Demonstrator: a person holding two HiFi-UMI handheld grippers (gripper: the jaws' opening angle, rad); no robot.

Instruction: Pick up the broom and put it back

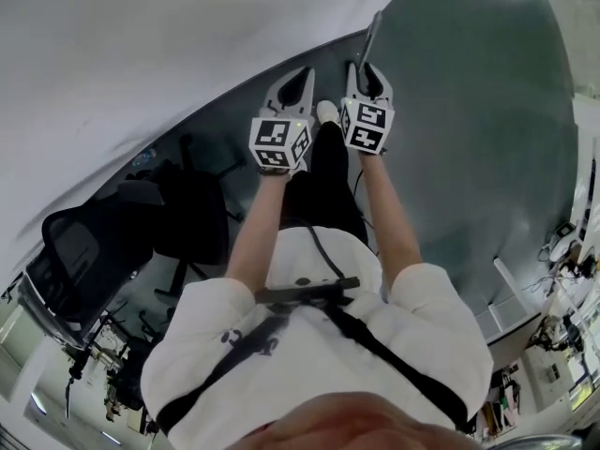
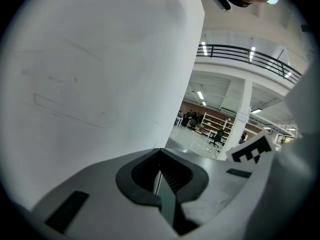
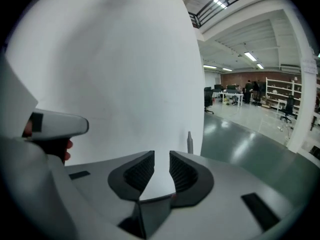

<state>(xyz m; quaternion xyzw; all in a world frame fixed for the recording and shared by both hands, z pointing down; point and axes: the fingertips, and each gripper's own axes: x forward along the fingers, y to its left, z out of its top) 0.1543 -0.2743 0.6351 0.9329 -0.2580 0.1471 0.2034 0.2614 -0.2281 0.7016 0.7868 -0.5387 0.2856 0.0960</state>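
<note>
The broom shows only as a thin grey handle [image 1: 372, 40] that stands by the white wall, just beyond my right gripper [image 1: 362, 71]. In the right gripper view the handle's tip [image 3: 190, 142] pokes up behind the right-hand jaw, outside the gap. My right gripper [image 3: 161, 166] has its jaws a little apart, and only the wall shows between them. My left gripper [image 1: 302, 75] is held beside it, close to the wall. Seen in its own view, the left gripper [image 2: 159, 170] has its pads together with nothing held. The broom's head is hidden.
The white wall [image 1: 141, 45] curves close ahead on the left, with the dark glossy floor [image 1: 469, 111] to the right. Black office chairs [image 1: 84, 251] stand at the left. Desks and cables [image 1: 567, 251] line the right edge. The person's shoe [image 1: 326, 112] is below the grippers.
</note>
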